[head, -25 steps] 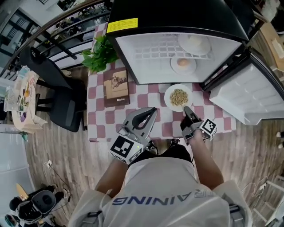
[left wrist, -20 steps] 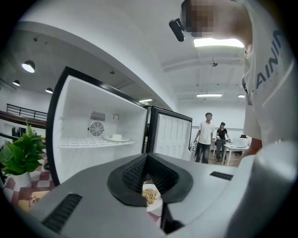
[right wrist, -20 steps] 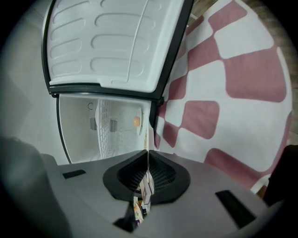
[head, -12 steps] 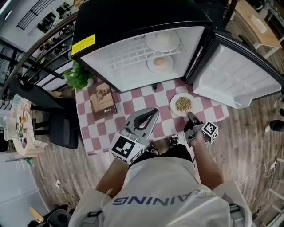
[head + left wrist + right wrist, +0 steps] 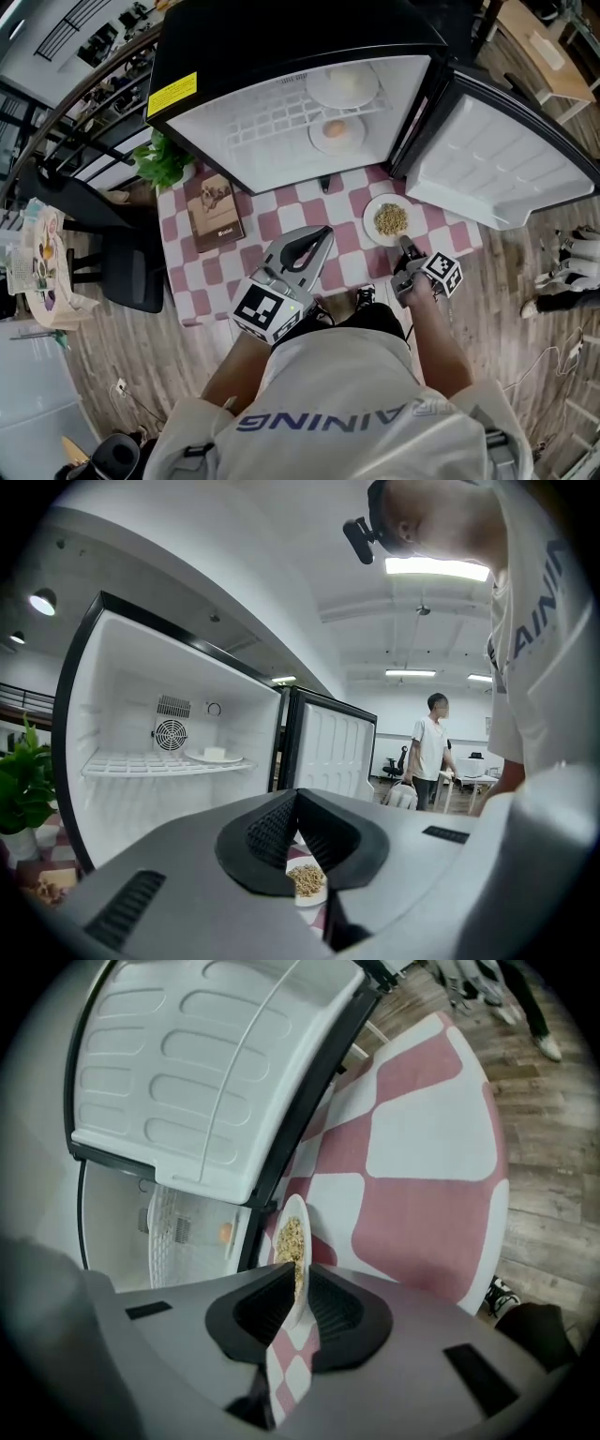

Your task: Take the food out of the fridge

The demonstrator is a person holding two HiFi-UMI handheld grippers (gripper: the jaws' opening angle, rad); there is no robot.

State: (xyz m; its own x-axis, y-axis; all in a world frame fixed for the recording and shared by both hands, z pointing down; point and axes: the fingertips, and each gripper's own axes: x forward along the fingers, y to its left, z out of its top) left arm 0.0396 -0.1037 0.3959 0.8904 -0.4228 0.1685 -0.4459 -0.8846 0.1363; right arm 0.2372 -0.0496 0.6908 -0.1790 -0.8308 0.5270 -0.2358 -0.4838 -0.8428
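Note:
A white plate of grain-like food (image 5: 390,219) lies at the right front of the red-and-white checked table (image 5: 281,225), before the open black fridge (image 5: 281,122). My right gripper (image 5: 405,246) is shut on the plate's near rim; in the right gripper view the rim (image 5: 292,1237) sits between the pads. Whether the plate rests on the cloth I cannot tell. Two more plates of food (image 5: 343,86) (image 5: 337,132) stand on the fridge's wire shelf. My left gripper (image 5: 314,239) hovers over the table's front, shut and empty, its jaws (image 5: 296,803) pointing toward the fridge.
The fridge door (image 5: 497,169) stands open to the right, close beside the plate. A book (image 5: 217,211) and a green plant (image 5: 164,161) sit at the table's left. A small black object (image 5: 324,183) lies near the fridge mouth. A person (image 5: 431,747) stands far behind.
The right gripper has drawn the plate away from the fridge mouth and lowered it toward the table's right front. The left gripper shifted a little. The head view has swung.

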